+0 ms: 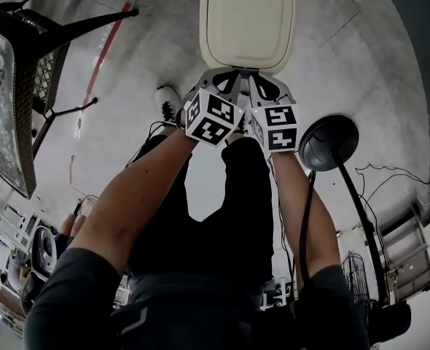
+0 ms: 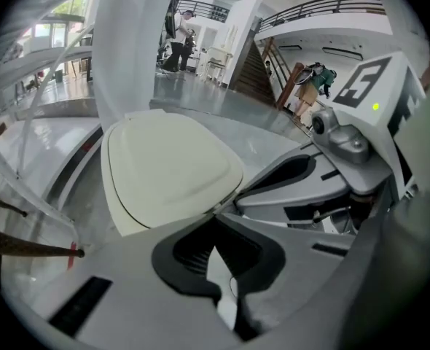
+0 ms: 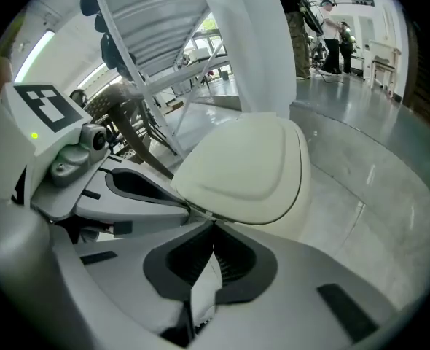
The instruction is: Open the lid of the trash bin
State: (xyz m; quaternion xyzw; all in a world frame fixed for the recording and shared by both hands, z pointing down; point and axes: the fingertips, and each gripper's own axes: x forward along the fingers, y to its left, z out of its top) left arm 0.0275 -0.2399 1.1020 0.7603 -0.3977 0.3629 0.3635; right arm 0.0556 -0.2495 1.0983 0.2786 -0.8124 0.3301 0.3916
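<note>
**Both grippers at the near rim of the shut bin lid**

Head view: the person's dark-clad legs fill 6 o'clock, with one shoe (image 1: 166, 100) on the grey floor (image 1: 390, 64) at 9 o'clock of the grippers. Both forearms reach straight ahead and converge toward 12 o'clock, marker cubes uppermost.

The left gripper (image 2: 216, 214) and right gripper (image 3: 213, 223) sit side by side, nearly touching. Each shows in the other's view, at 3 o'clock and 9 o'clock respectively. Each has its jaws pressed together with nothing between them, the tips meeting right at the near rim of the lid (image 1: 248, 20).

The cream lid lies flat on the bin (image 3: 310, 214), at 12 o'clock just beyond the grippers.

A black round base (image 1: 329, 141) with a pole stands just beside the right forearm, at 3 o'clock. A black mesh chair (image 1: 25, 64) stands well apart at 10 o'clock, with a red floor stripe (image 1: 106, 49) at 11 o'clock.

Farthest, in the gripper views, people (image 2: 177, 39) stand in a hall near a staircase (image 2: 255, 71).
</note>
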